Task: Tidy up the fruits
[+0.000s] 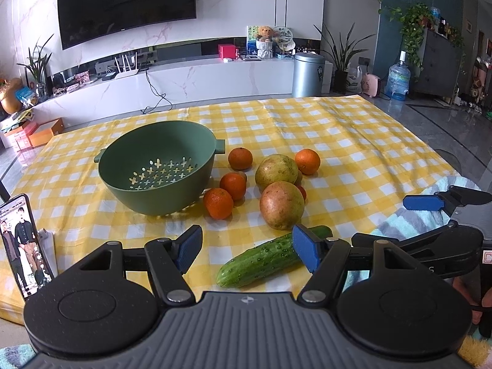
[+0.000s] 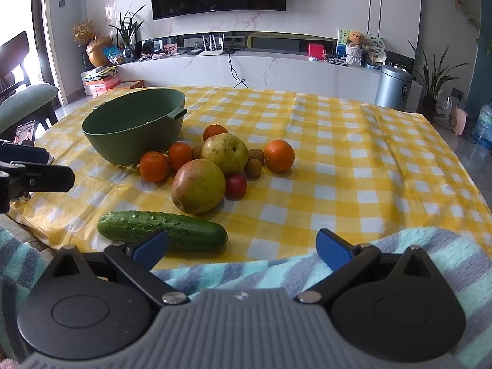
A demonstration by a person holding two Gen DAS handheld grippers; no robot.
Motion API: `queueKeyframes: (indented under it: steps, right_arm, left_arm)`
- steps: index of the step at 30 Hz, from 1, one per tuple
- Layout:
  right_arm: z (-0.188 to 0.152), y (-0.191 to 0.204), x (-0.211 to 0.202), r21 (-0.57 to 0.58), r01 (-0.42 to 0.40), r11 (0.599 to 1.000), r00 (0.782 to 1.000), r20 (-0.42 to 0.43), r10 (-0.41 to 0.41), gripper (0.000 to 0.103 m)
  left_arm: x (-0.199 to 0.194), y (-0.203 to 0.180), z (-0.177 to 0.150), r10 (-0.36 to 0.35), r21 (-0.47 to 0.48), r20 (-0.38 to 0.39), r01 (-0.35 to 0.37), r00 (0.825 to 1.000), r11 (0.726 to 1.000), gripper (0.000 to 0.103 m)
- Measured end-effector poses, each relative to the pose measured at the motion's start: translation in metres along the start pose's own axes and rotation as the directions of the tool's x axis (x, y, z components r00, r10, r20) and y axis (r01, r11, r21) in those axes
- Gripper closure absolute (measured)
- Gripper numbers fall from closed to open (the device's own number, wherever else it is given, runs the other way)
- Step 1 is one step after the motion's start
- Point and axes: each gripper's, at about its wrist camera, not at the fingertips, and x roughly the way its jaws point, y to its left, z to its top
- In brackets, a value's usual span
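Observation:
An empty green colander bowl (image 1: 156,169) (image 2: 135,126) stands on the yellow checked tablecloth (image 1: 338,141). To its right lies a cluster of fruit: several oranges (image 1: 218,203) (image 2: 279,155), two large pears (image 1: 282,205) (image 2: 198,186), a small red fruit (image 2: 236,185) and small brown fruits (image 2: 253,167). A cucumber (image 1: 261,259) (image 2: 163,230) lies nearest the front edge. My left gripper (image 1: 247,250) is open just above the cucumber's near side. My right gripper (image 2: 243,249) is open over a striped towel, right of the cucumber.
A phone (image 1: 23,246) leans at the table's front left. A teal striped fleece towel (image 2: 399,264) covers the front right edge. Bare tablecloth stretches to the right and behind the fruit. A TV wall, a cabinet and plants stand beyond the table.

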Motion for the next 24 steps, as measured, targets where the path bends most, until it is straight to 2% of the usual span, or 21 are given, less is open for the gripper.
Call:
queueKeyframes:
  steps: [24]
  right_arm:
    - [0.0005,-0.0005,-0.0008,0.008,-0.007,1.000,1.000,0.005,0.007,0.004]
  left_arm:
    - [0.0014,-0.0038,0.0016,0.003,0.003,-0.005,-0.003,1.000,1.000,0.024]
